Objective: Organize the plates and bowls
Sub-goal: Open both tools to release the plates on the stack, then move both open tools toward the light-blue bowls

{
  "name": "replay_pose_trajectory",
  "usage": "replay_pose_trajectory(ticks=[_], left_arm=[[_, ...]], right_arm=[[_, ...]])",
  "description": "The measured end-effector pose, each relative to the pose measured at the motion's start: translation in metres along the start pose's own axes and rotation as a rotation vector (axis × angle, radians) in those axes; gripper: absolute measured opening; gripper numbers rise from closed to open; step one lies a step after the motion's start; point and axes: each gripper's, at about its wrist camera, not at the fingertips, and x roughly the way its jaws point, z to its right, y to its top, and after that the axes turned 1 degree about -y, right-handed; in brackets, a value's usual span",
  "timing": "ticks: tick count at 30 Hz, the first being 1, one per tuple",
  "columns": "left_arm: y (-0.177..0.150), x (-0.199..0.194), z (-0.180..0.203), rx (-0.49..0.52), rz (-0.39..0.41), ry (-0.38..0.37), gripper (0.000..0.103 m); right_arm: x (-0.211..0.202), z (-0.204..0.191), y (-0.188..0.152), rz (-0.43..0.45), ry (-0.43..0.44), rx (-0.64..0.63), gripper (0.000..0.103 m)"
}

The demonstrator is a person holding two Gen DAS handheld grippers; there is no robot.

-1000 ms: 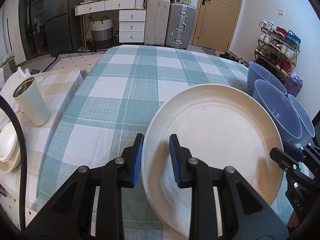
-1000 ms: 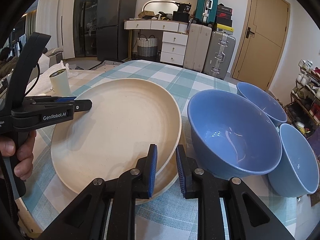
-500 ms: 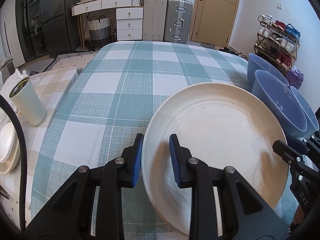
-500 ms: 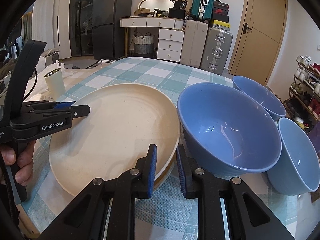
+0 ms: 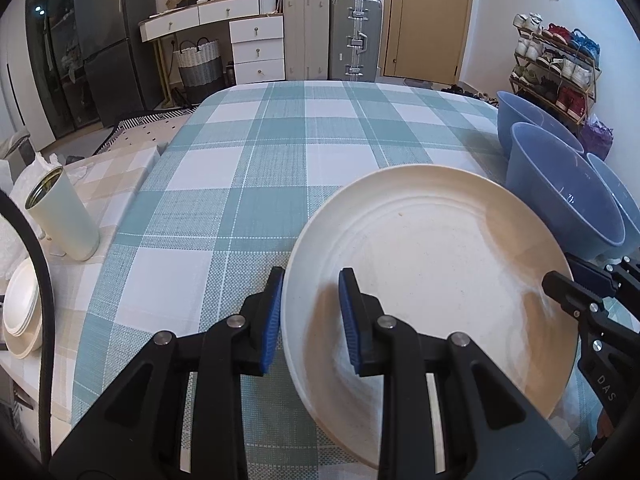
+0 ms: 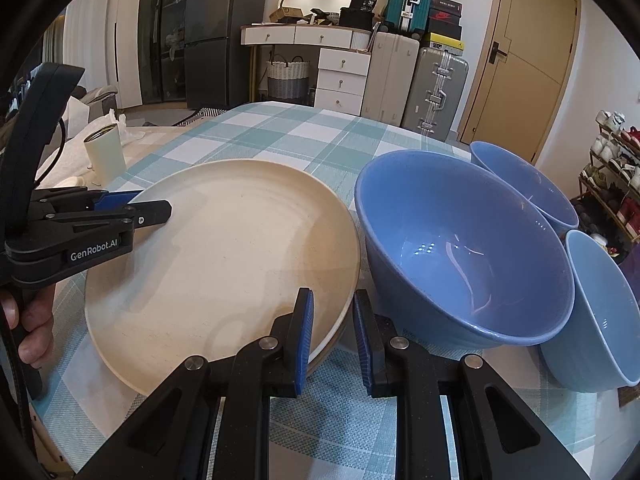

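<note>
Plates (image 6: 224,256) stacked, lower one mostly hidden; both claws (image 5: 311,322) (image 6: 331,338) clamp rim.

Cream plate (image 6: 224,256) at centre; three blue bowls (image 6: 460,248) at right; teal-and-white checked tablecloth (image 5: 280,152) beneath; black grippers (image 6: 330,336) with blue pads (image 6: 305,332); pale-green cup (image 5: 64,216) at left.

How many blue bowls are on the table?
3. The largest blue bowl sits right beside the cream plate. A second bowl stands behind it, toward the door. A third bowl is at its right, near the table edge. None looks hidden.
</note>
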Motion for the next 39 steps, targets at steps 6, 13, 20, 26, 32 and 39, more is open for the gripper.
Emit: replay_pose_trajectory(ticks=[6, 13, 20, 26, 32, 39], left_arm=[[-0.002, 0.002, 0.001, 0.005, -0.007, 0.007, 0.023], [-0.002, 0.005, -0.003, -0.007, -0.013, -0.012, 0.024], [0.002, -0.005, -0.015, -0.045, 0.004, -0.029, 0.040], [0.008, -0.029, -0.016, -0.051, 0.061, -0.040, 0.078], [0.014, -0.053, -0.015, -0.053, 0.096, -0.054, 0.083], [0.016, -0.081, -0.016, -0.062, 0.145, -0.088, 0.101]], right_arm=[[0.004, 0.001, 0.002, -0.003, 0.001, 0.001, 0.020], [0.011, 0.001, 0.000, -0.037, 0.016, -0.013, 0.025], [0.002, 0.000, 0.001, -0.020, 0.092, -0.027, 0.049], [-0.024, -0.004, 0.012, 0.043, 0.136, -0.049, 0.078], [-0.048, -0.008, 0.026, 0.111, 0.133, -0.078, 0.095], [-0.064, 0.003, 0.036, 0.149, 0.131, -0.058, 0.102]])
